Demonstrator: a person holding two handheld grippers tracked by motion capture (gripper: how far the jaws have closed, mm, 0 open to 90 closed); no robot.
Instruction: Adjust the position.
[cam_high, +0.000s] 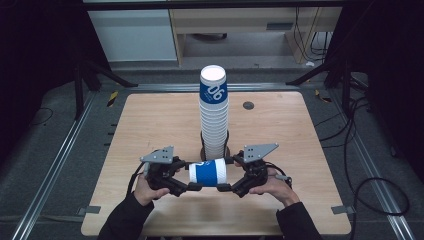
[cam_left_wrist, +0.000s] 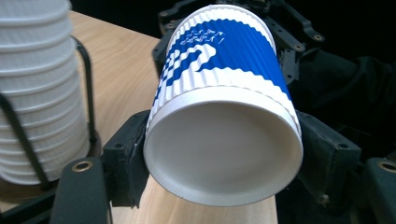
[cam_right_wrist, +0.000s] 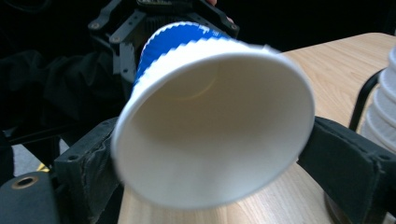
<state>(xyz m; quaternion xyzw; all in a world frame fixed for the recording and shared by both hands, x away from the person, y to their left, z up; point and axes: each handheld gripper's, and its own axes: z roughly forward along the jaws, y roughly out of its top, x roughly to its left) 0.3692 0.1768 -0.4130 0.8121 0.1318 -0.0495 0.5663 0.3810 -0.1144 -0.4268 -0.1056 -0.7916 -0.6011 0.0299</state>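
Observation:
A blue and white ribbed paper cup lies on its side in the air between my two grippers, just in front of the tall cup stack. My left gripper is shut on its base end; in the left gripper view the pads press both sides of the cup near its bottom. My right gripper has the wide rim end. In the right gripper view the open mouth of the cup faces the camera, slightly blurred, with the pads touching its rim on both sides.
A tall stack of the same cups stands in a black wire holder at the middle of the wooden table, right behind the held cup. A small dark disc lies at the back right. Metal rails and cables surround the table.

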